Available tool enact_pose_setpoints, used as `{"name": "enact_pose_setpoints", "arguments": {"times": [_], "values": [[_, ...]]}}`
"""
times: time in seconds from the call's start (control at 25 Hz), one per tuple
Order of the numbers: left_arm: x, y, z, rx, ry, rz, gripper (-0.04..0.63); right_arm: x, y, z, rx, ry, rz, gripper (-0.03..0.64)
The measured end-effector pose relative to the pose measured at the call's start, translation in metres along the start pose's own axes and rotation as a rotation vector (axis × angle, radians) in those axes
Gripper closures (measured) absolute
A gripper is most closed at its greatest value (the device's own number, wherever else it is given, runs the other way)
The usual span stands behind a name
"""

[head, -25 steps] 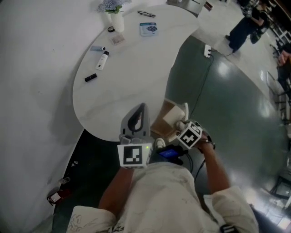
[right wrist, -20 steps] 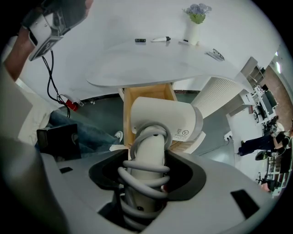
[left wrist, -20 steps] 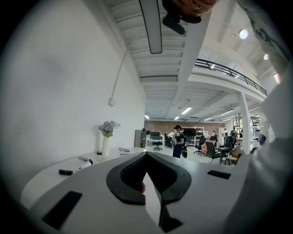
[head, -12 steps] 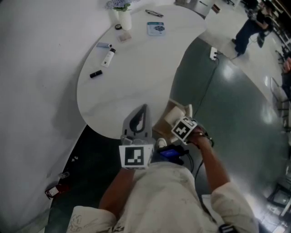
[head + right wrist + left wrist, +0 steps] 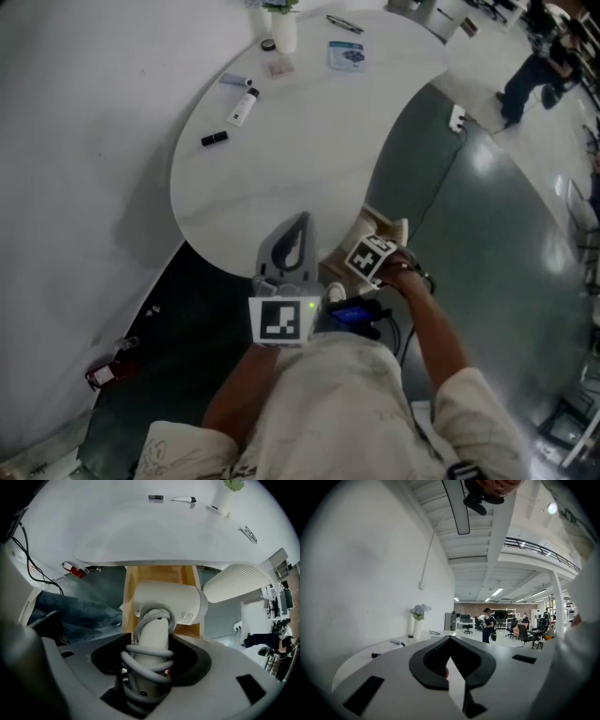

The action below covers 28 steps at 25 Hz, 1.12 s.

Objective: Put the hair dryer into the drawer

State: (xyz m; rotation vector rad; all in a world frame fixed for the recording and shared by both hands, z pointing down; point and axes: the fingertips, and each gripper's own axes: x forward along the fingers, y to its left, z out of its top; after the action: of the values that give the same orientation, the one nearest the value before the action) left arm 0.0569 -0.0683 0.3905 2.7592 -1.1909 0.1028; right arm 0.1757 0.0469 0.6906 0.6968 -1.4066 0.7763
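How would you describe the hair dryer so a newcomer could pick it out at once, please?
Start at the big white rounded table; a wooden drawer stands open under its near edge. Over it the right tool grips the hair dryer, the only cream thing with a grey cord coiled round its handle.

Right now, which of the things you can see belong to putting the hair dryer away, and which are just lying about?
For the job: hair dryer, held in the right tool; wooden drawer beneath it.
Lying about on the table: vase of flowers, white tube, small black stick, blue packet, glasses.
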Motion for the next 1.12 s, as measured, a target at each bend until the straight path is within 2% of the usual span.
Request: {"name": "enact_pose_setpoints", "arguments": {"times": [0.24, 0.4, 0.68, 1.12], "values": [[-0.003, 0.009, 0.001, 0.007, -0.007, 0.025, 0.594, 0.008, -0.009, 0.016, -0.013, -0.052, -0.044, 0.36], [-0.006, 0.014, -0.001, -0.001, -0.004, 0.04, 0.594, 0.015, -0.004, 0.027, -0.022, -0.096, -0.019, 0.36], [-0.011, 0.015, -0.004, 0.003, 0.006, 0.051, 0.594, 0.027, -0.003, 0.033, -0.014, -0.115, -0.038, 0.36], [-0.014, 0.02, -0.008, 0.015, 0.02, 0.073, 0.594, 0.033, -0.005, 0.062, -0.007, -0.268, -0.066, 0.36]]}}
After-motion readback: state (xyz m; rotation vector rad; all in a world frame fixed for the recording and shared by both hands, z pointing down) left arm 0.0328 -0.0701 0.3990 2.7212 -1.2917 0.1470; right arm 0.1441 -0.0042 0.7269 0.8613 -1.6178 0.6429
